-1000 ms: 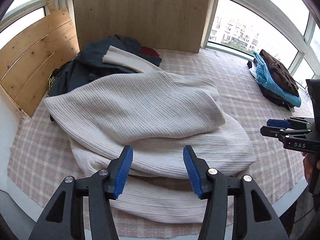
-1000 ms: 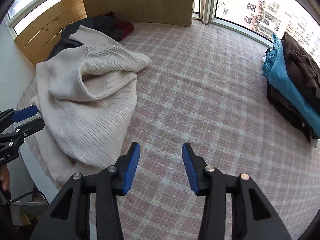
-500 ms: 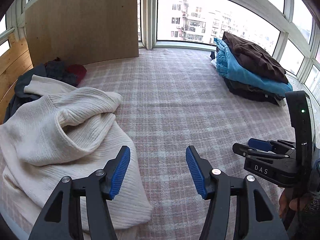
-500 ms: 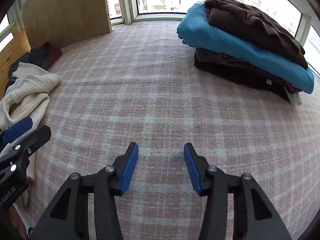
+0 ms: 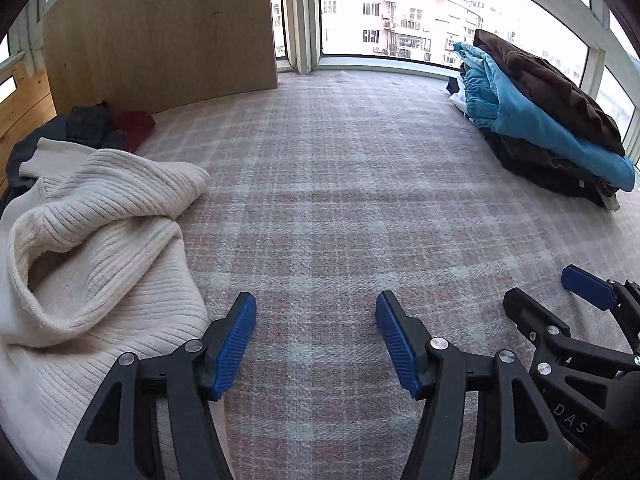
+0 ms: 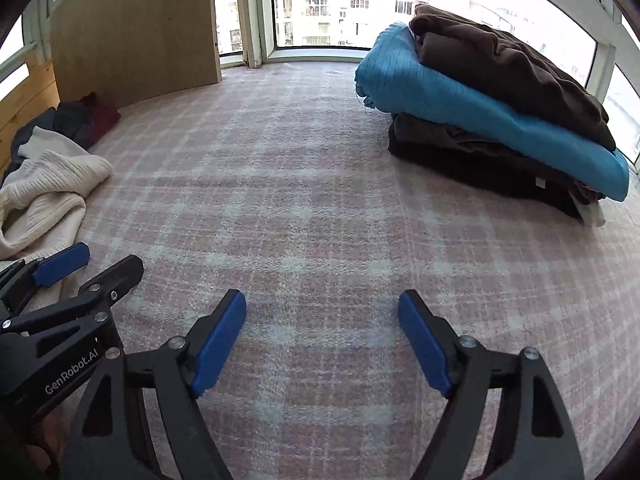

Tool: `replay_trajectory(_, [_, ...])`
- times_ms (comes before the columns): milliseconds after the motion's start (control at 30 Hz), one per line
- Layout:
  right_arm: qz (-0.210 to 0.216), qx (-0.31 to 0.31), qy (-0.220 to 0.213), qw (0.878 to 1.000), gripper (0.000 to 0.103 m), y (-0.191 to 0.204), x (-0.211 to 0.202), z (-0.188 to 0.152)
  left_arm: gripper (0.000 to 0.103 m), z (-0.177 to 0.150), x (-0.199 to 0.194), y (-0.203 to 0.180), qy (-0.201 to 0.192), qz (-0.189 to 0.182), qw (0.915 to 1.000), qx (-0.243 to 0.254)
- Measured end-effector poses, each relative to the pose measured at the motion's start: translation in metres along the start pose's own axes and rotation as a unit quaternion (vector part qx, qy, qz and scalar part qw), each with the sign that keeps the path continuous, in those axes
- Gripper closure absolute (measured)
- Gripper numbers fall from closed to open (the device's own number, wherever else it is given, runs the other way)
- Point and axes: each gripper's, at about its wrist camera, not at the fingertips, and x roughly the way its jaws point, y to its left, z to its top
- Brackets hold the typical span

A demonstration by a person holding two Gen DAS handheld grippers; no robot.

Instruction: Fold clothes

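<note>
— Looking from the left: the cream sweater is lying crumpled at the left side of the checked blanket, one part flopped over the rest, with a heap of dark clothes behind it near the wooden board. Nothing is gripping it at the moment.

— And the left gripper?

— It is hanging just beside the sweater's near edge, over bare blanket. Its jaws have just been opening and nothing is sitting between them. The right gripper is hovering close on its right, also over bare blanket; its jaws have just been opening too, wider than the left ones, and they are empty as well.

— So what is making this step go well?

— I am thinking the sweater is needing to be drawn into the free middle before any folding. I would be taking two separated points along one edge, say the hem or the shoulders, one gripper each, pinching a single layer of the thick knit rather than a bunch.

— Any risk on the far right?

— The folded stack, brown on blue on dark, is sitting well apart; spreading the sweater toward the middle is keeping it clear.
</note>
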Motion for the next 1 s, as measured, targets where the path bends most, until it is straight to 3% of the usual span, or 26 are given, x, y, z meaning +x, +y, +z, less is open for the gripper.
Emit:
replay_trajectory(67, [-0.002,-0.001,0.004,1.0,0.012,0.002,0.002,0.002,0.039,0.0,0.001,0.001,0.001,0.002,1.0,-0.004])
replay_trajectory(167, [-0.006,0.008,0.01,1.0,0.0,-0.002,0.005,0.001,0.026,0.001,0.003,0.007,0.006,0.005,0.9998,-0.017])
replay_trajectory(400, [-0.009,0.016,0.012,1.0,0.0,-0.004,0.009,0.001,0.022,0.003,0.007,0.011,0.01,0.004,0.9996,-0.025])
replay_trajectory(467, [-0.008,0.017,0.011,1.0,0.0,-0.005,0.009,0.0,0.016,0.002,0.007,0.012,0.012,0.011,0.9994,-0.029])
replay_trajectory(533, [-0.012,0.016,0.012,1.0,0.0,-0.003,0.009,-0.001,0.001,0.002,0.01,0.016,0.02,0.022,0.9987,-0.042])
replay_trajectory(1000, [-0.007,0.011,0.012,1.0,0.0,-0.006,0.013,0.003,0.0,0.003,0.01,0.016,0.024,0.027,0.998,-0.053])
